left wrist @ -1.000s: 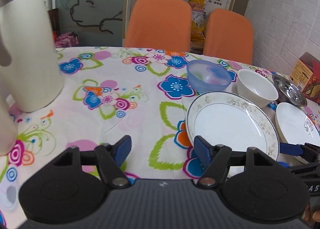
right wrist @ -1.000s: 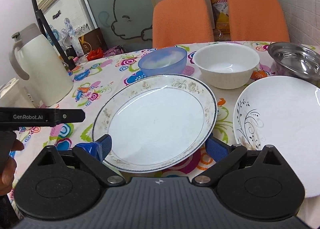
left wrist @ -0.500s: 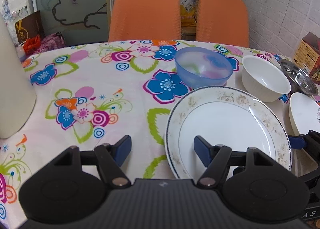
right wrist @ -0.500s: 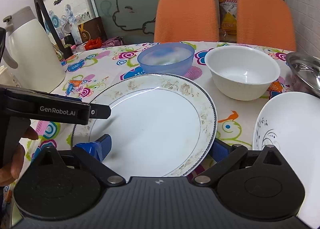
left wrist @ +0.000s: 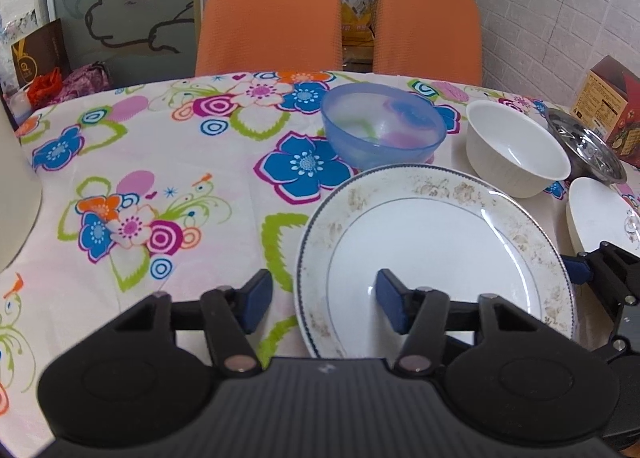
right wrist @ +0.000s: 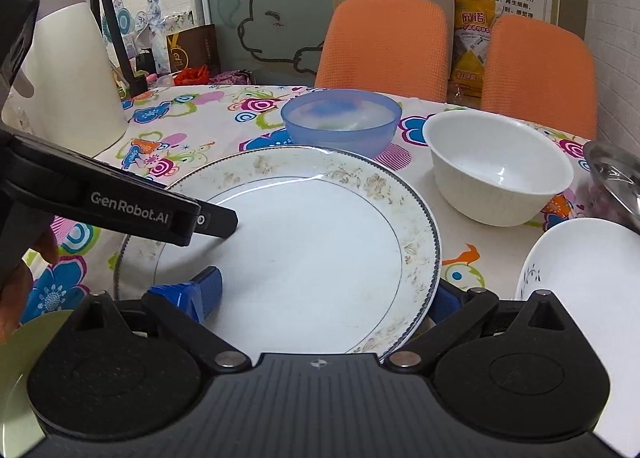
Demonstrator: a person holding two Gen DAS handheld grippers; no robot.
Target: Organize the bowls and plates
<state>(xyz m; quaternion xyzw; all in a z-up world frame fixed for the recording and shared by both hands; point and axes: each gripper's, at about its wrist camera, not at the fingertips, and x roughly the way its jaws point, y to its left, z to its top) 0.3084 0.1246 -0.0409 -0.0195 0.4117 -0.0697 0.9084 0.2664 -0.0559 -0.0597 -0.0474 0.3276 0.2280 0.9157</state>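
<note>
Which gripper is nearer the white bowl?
Right. The right gripper straddles the gold-rimmed plate near the white bowl; the left gripper sits at the plate's far-left rim.

I see a home dining corner — a flowered tablecloth [left wrist: 168,162], two orange chairs [left wrist: 272,14] behind it, a thermos jug [right wrist: 72,70] at its left.

Plate [right wrist: 304,254] as reference: two bowls [right wrist: 342,120] [right wrist: 496,174] behind it, second plate [right wrist: 580,282] right, jug [right wrist: 76,74] far left.
</note>
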